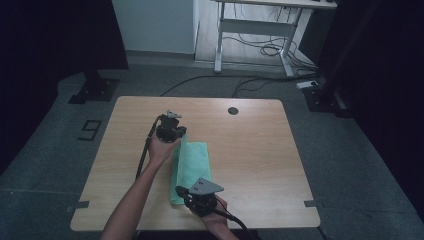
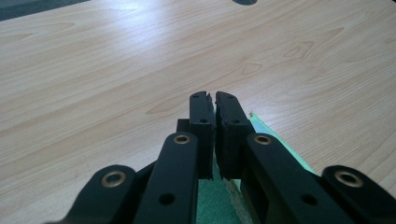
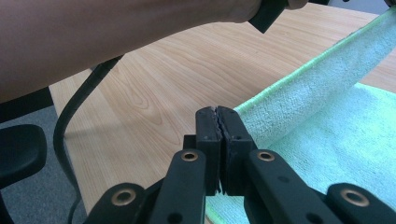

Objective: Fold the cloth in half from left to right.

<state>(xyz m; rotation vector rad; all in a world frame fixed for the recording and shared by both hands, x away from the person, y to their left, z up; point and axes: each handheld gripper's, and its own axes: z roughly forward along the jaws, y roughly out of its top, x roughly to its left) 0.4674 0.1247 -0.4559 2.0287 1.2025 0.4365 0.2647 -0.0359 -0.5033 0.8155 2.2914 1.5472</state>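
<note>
A green towel (image 1: 197, 160) lies on the wooden table (image 1: 255, 150), left of its middle. Its left long edge is lifted off the table and stands up as a fold. My left gripper (image 1: 179, 136) is shut on the far end of that edge; in the left gripper view the jaws (image 2: 214, 100) stand pressed together with green cloth (image 2: 212, 205) under them. My right gripper (image 1: 186, 192) is shut on the near end. From its closed tips (image 3: 216, 114) the raised towel (image 3: 327, 140) edge runs up to the right, toward the other hand.
A round cable hole (image 1: 233, 110) sits near the table's far edge. The left forearm (image 3: 116, 37) and its black cable (image 3: 70, 121) cross the right gripper view. Bare wood stretches right of the towel. A desk frame (image 1: 260, 30) and loose cables stand on the floor beyond.
</note>
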